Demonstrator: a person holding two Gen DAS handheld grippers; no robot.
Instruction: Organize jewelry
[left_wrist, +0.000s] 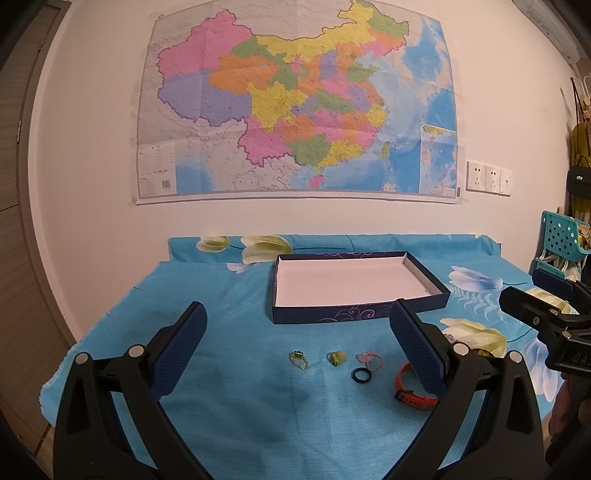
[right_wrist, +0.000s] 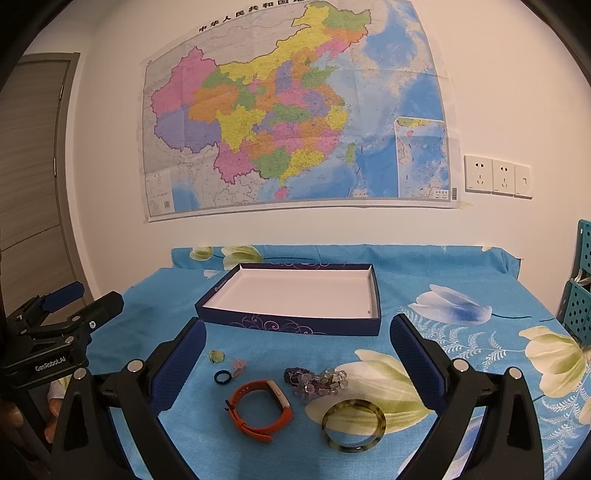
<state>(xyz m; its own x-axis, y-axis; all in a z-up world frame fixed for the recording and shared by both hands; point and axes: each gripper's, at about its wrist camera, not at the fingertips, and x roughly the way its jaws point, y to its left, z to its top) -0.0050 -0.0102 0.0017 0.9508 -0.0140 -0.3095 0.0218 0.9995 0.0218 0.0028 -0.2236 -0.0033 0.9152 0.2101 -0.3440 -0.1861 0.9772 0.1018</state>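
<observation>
The jewelry lies in a loose row on the desk, in front of the open box (right_wrist: 291, 291), and none of it is inside yet. From the left side there is a green ring (left_wrist: 297, 359), a yellow-green ring (left_wrist: 337, 357), a pink ring (left_wrist: 366, 359) and a dark blue ring (left_wrist: 359, 374) just beside it. More to the right lie the orange wristband (right_wrist: 258, 411), a bunch of pale beads (right_wrist: 317, 380) and a mottled bangle (right_wrist: 353, 425). All the pieces rest on the blue flowered cloth (right_wrist: 461, 277) near the front wall of the box, which is white inside and holds nothing.

The left hand-held gripper (left_wrist: 297, 345) hovers above the rings with its jaws wide apart and grasps nothing. The right hand-held gripper (right_wrist: 297, 350) is also spread wide and holds nothing, above the wristband, beads and bangle.

I judge that the task is at its beginning: a first piece must be chosen. The next move calls for lowering one gripper over a single piece, closing gently, and carrying it over the box wall. The rings are small and flat on soft cloth, so the fingertips probably need to come very low.
</observation>
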